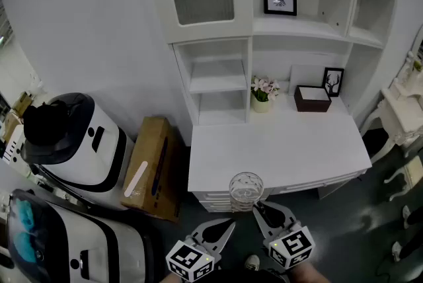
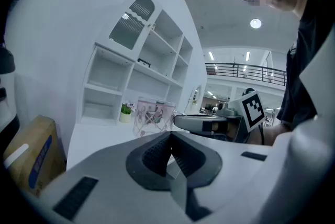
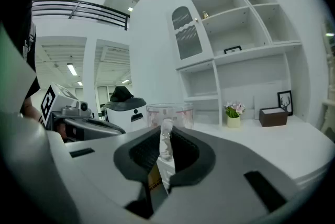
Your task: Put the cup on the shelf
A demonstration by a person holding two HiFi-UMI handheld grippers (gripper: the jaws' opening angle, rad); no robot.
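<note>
Clear glass cup (image 1: 246, 189) upright at the front edge of the white table (image 1: 284, 143), pinched by its near wall in the right claw (image 1: 260, 209), rim poking up past the jaws. Hard to say whether resting on the table or hanging just off it. Left claw (image 1: 229, 225) just beside, jaws pressed together on nothing. Open shelves (image 1: 218, 84) straight ahead and higher, across the whole table from the cup. Probably a forward-and-up carry for the right claw.

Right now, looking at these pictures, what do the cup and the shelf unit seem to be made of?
Cup: clear glass or hard plastic, glossy; the desk shows through it, and a faint pinkish pattern marks its wall. Shelf unit: probably painted wood or board, matt white; even, opaque panels.
</note>
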